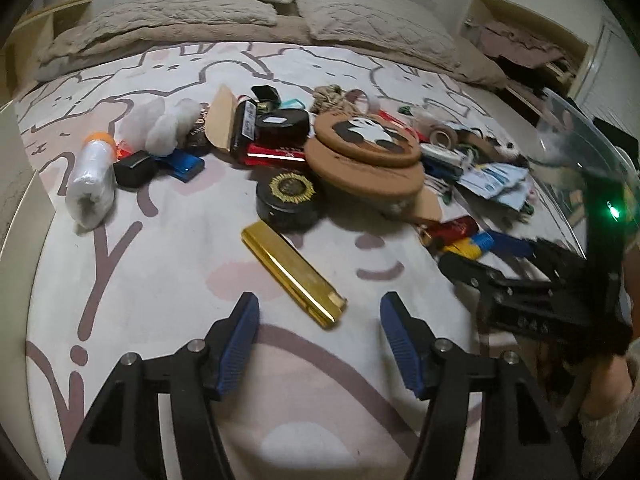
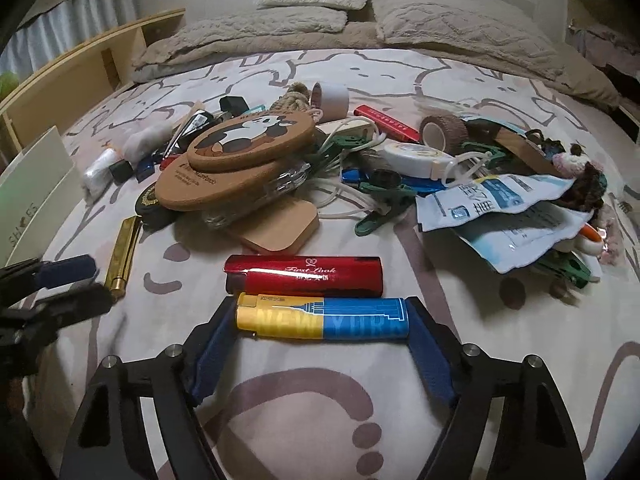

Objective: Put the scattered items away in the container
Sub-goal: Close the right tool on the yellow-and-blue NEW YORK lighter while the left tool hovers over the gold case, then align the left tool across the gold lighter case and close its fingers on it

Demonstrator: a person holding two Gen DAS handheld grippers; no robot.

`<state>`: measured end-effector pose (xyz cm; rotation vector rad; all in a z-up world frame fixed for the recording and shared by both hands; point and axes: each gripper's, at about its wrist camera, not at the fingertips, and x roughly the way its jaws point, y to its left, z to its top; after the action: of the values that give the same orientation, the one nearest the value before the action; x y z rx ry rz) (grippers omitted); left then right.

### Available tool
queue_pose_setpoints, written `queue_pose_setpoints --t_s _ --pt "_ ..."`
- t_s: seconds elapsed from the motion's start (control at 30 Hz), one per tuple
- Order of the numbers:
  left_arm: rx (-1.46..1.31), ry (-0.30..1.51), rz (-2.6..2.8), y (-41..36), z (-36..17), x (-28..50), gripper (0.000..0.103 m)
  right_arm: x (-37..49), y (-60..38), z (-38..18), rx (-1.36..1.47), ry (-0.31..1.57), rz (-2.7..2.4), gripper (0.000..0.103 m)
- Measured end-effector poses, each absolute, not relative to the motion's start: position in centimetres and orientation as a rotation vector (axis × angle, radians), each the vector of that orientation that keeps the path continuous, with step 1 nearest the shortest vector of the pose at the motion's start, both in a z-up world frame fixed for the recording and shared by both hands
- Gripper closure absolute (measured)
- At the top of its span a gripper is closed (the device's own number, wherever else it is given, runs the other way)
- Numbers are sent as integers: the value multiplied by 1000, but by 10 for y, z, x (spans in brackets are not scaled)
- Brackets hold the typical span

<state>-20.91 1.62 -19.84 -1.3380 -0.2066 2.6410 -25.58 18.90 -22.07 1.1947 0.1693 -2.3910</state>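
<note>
Scattered small items lie on a patterned bed cover. My left gripper (image 1: 318,318) is open and empty, with a gold bar-shaped case (image 1: 294,276) just ahead between its fingertips. My right gripper (image 2: 320,326) is closed endwise on a yellow and blue "New York" lighter (image 2: 322,318), pads touching both ends. A red lighter (image 2: 304,276) lies just beyond it. The right gripper also shows at the right of the left wrist view (image 1: 472,258). A clear plastic container (image 1: 588,148) stands at the far right of the left wrist view.
A pile holds two cork panda coasters (image 2: 224,164), a black round tin (image 1: 290,200), tape rolls (image 2: 444,130), green clips (image 2: 384,200), blue packets (image 2: 500,208), and a white roll (image 1: 90,182). Pillows (image 2: 460,20) lie behind. A white box (image 2: 32,192) stands left.
</note>
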Motion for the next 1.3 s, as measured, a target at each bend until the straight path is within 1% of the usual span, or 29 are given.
queue_pose_setpoints --t_s 0.3,0.33,0.37,0.4,0.5,0.6,0.67,0.7,1.0,1.23,1.3 --pt "-1372 -181 2663 21 -208 -235 40 -240 190 -220 1198 168 -2365 21" --pt "-1371 -170 2660 21 -208 -235 44 -240 190 -220 1198 166 -2363 21" --pt "-1371 -159 2659 21 -208 -235 52 -240 190 -220 1198 162 -2361 21" --pt "-1372 -149 2658 20 -208 -235 56 -241 191 -220 1197 155 -2359 21" --pt "-1367 -152 2633 18 -207 -231 62 -239 192 -220 1197 145 -2356 21" --pt "-1360 -128 2608 21 -206 -224 66 -235 192 -220 1196 156 -2353 21" --pt "-1353 -109 2580 27 -206 -218 73 -234 193 -219 1197 162 -2347 21" --pt "-1348 -92 2567 30 -206 -215 74 -233 193 -219 1198 157 -2344 21" --pt "-1326 37 2445 53 -201 -183 75 -226 203 -217 1214 107 -2327 21" --pt "-1314 180 2410 70 -201 -162 75 -216 201 -219 1210 200 -2345 21" --pt "-1319 203 2424 71 -202 -162 69 -214 200 -220 1205 219 -2353 21"
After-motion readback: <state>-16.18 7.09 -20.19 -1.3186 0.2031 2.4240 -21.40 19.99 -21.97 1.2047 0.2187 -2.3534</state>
